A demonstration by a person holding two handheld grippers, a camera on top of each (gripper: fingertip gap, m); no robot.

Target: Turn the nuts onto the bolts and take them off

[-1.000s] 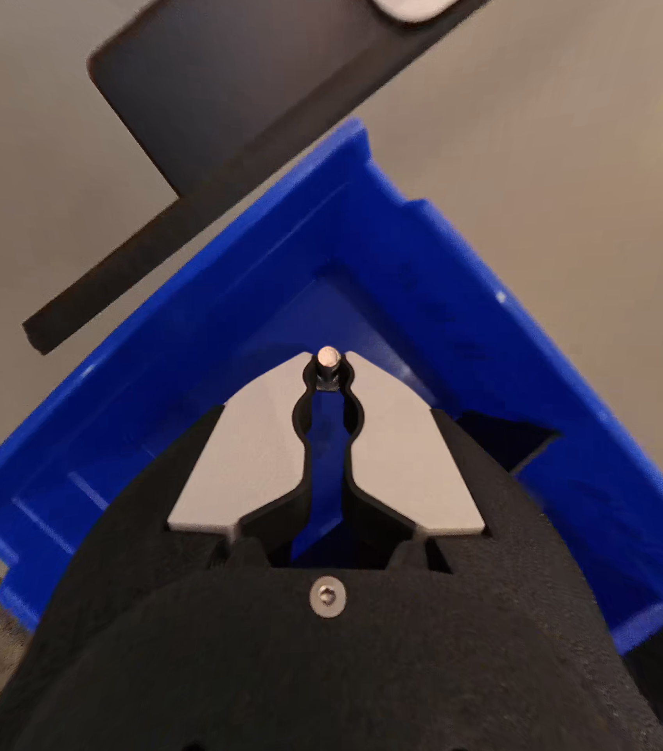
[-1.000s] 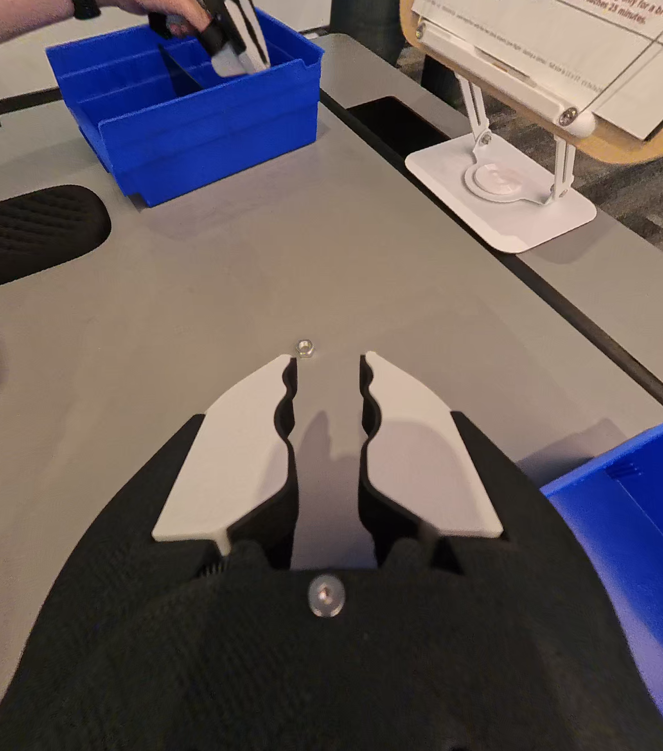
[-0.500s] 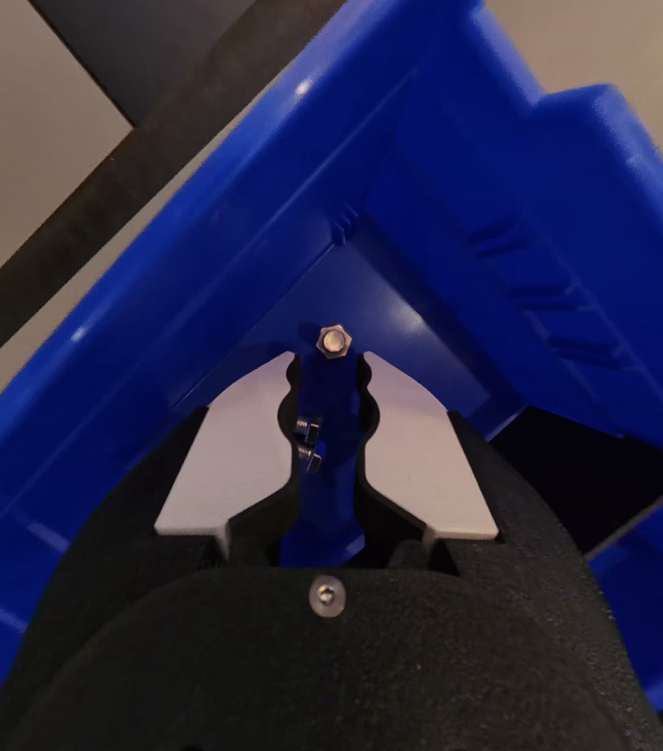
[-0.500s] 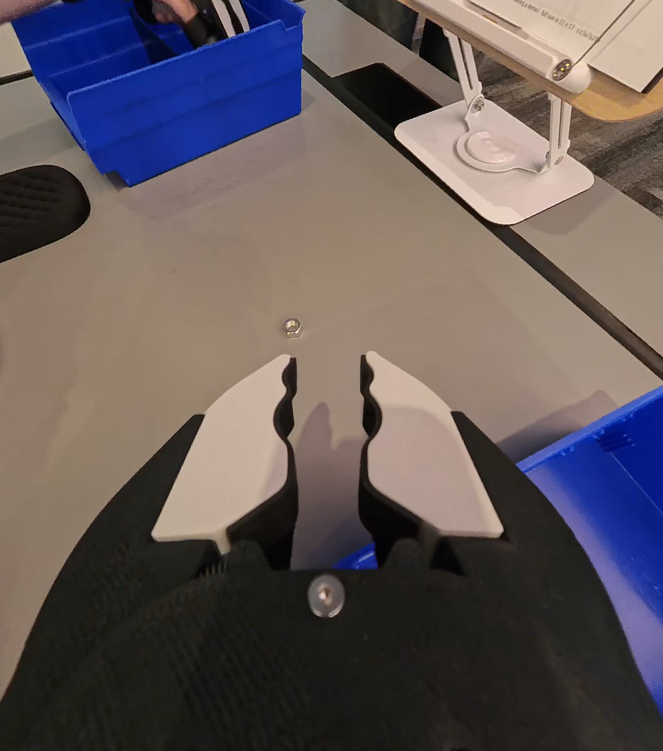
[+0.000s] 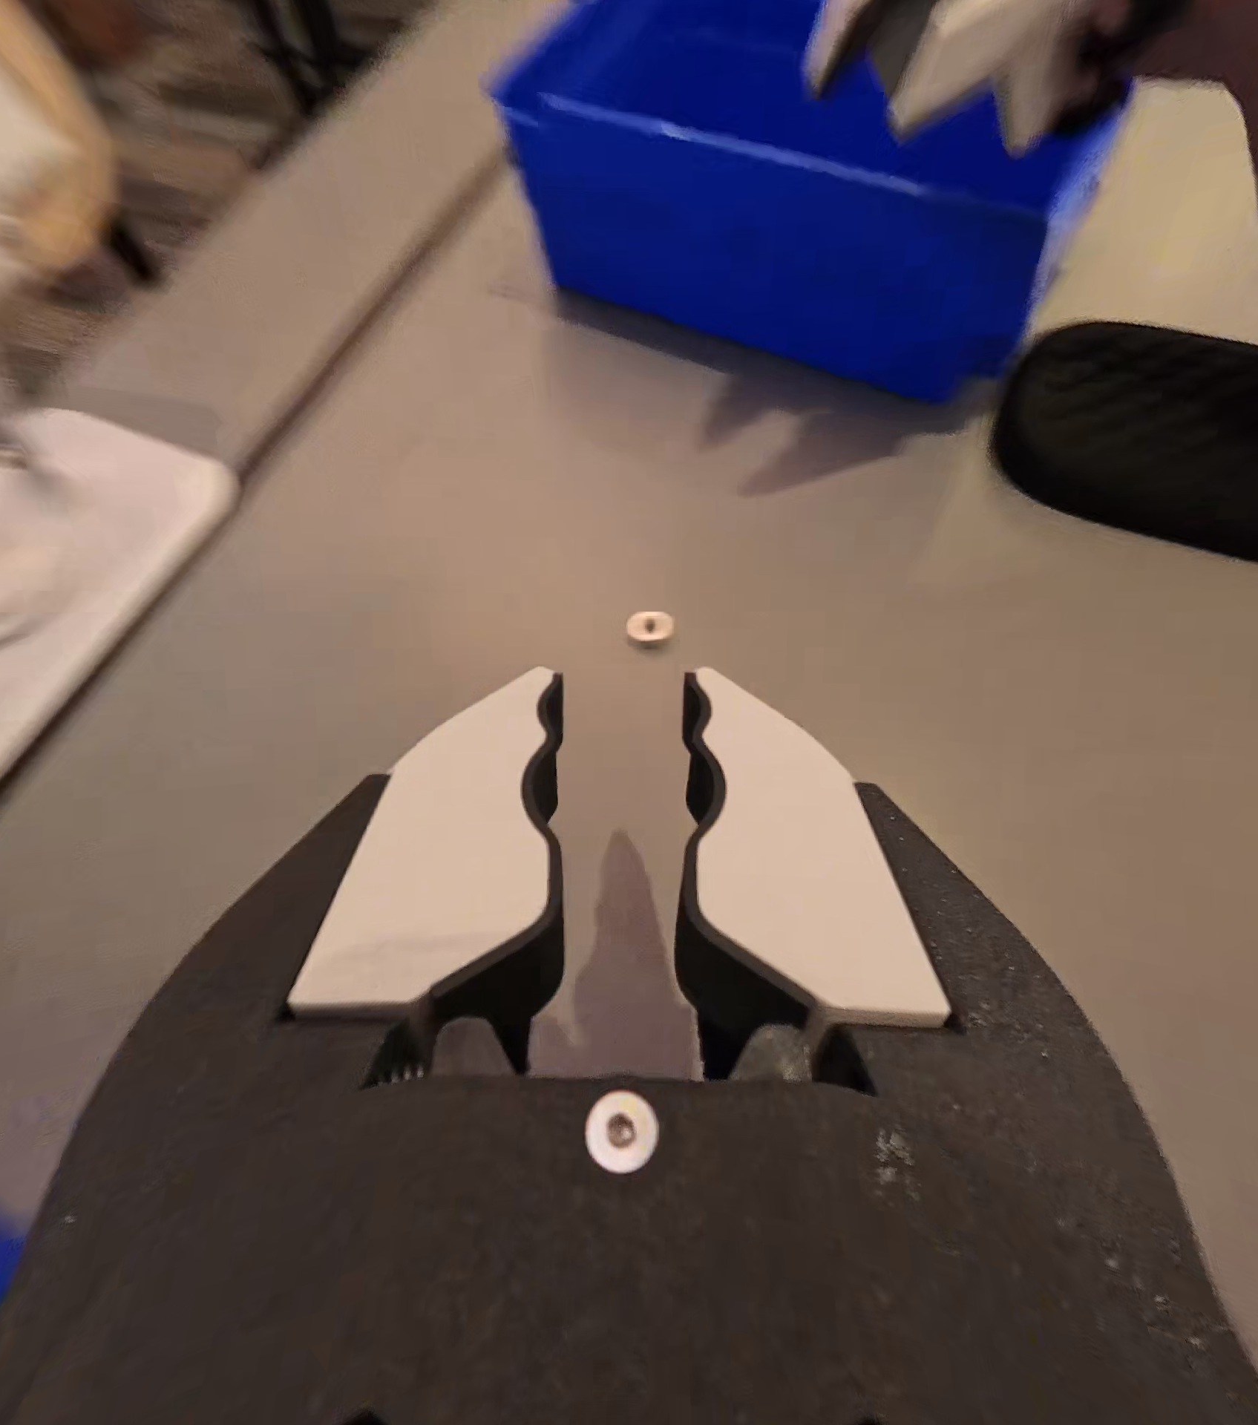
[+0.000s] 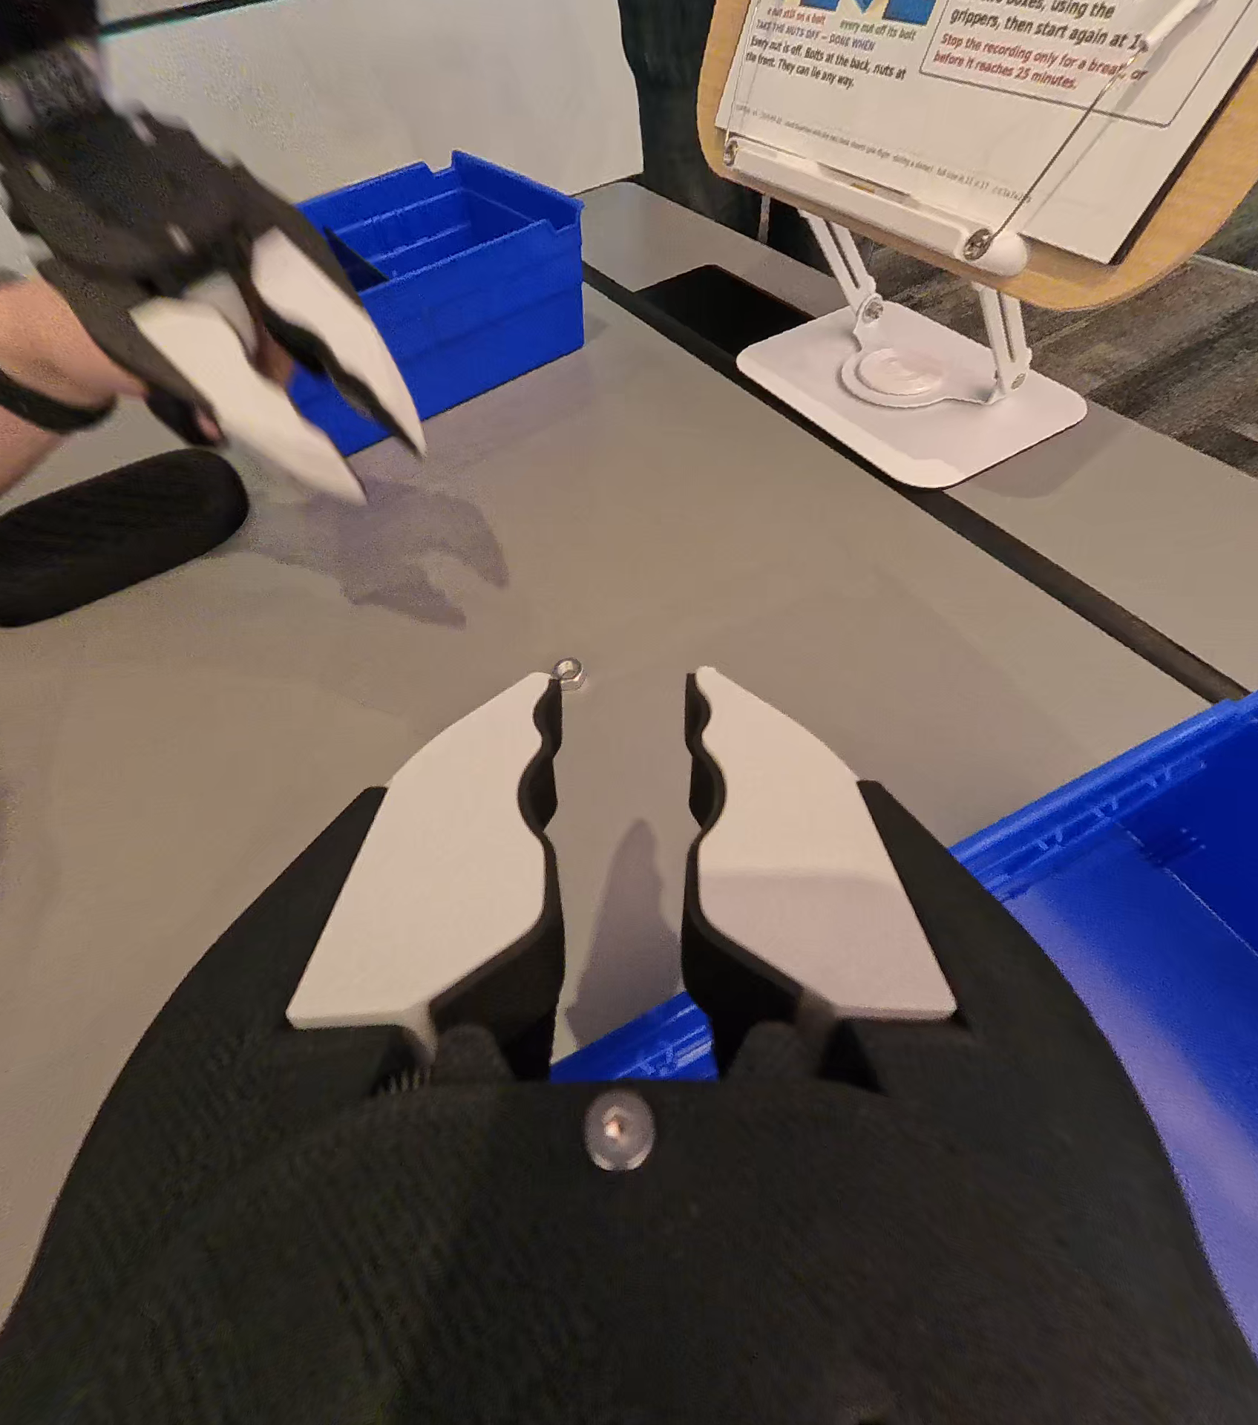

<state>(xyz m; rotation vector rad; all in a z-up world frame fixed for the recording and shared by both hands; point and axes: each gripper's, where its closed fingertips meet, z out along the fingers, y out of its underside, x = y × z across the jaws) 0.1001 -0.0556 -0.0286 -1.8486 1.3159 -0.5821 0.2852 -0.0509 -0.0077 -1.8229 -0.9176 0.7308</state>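
A small silver nut [image 5: 649, 626] lies flat on the grey table [image 5: 918, 694]. In the left wrist view my left gripper [image 5: 622, 678] is open and empty, its tips just short of the nut. In the right wrist view the nut [image 6: 568, 669] lies right at the tip of my right gripper's left finger. My right gripper [image 6: 622, 678] is open and empty. My left gripper [image 6: 386, 470] shows there blurred at the upper left, held in a hand above the table, open. No bolt shows in either view.
A divided blue bin [image 6: 471, 308] stands at the far side of the table. A second blue bin [image 6: 1188, 964] sits under my right gripper. A black pad [image 6: 101, 532] lies at the left. A white stand [image 6: 911, 401] holding a board stands at the back right. My right fingertips sit around 20 cm from my left ones. The small silver nut [image 5: 649, 626] sits 15 cm or so from the ends of my left fingers. It is also in sight in the right wrist view [image 6: 570, 666].
My left gripper let go of the bolt in the far blue bin, came out and swung over the table toward the nut. My right gripper moved up to the nut.
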